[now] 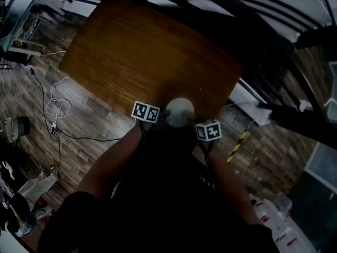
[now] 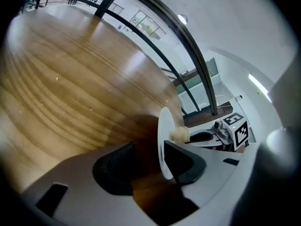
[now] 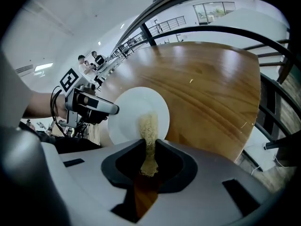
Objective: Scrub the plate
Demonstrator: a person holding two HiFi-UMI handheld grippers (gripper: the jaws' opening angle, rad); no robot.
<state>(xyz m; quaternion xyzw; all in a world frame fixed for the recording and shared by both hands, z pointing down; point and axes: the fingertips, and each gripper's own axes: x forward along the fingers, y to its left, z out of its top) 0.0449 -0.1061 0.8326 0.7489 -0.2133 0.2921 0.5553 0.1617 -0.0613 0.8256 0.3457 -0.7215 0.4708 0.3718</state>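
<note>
White round ceramic plate point(image 3: 136, 108) | step: scrubbing, judged | right gripper point(image 3: 149, 150) pinches tan fibrous sponge strip point(image 3: 149, 126) onto plate face | left gripper point(image 2: 148, 166) jaws spread, rim between | next: likely steady rim, stroke across face.

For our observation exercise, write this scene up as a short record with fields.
table: wooden
plate: white, between the jaws of the left hand-held gripper
left hand-held gripper: jaws apart; plate against one jaw, other pad clear of it
right hand-held gripper: shut on sponge
sponge: tan, tip touching the plate's face
</note>
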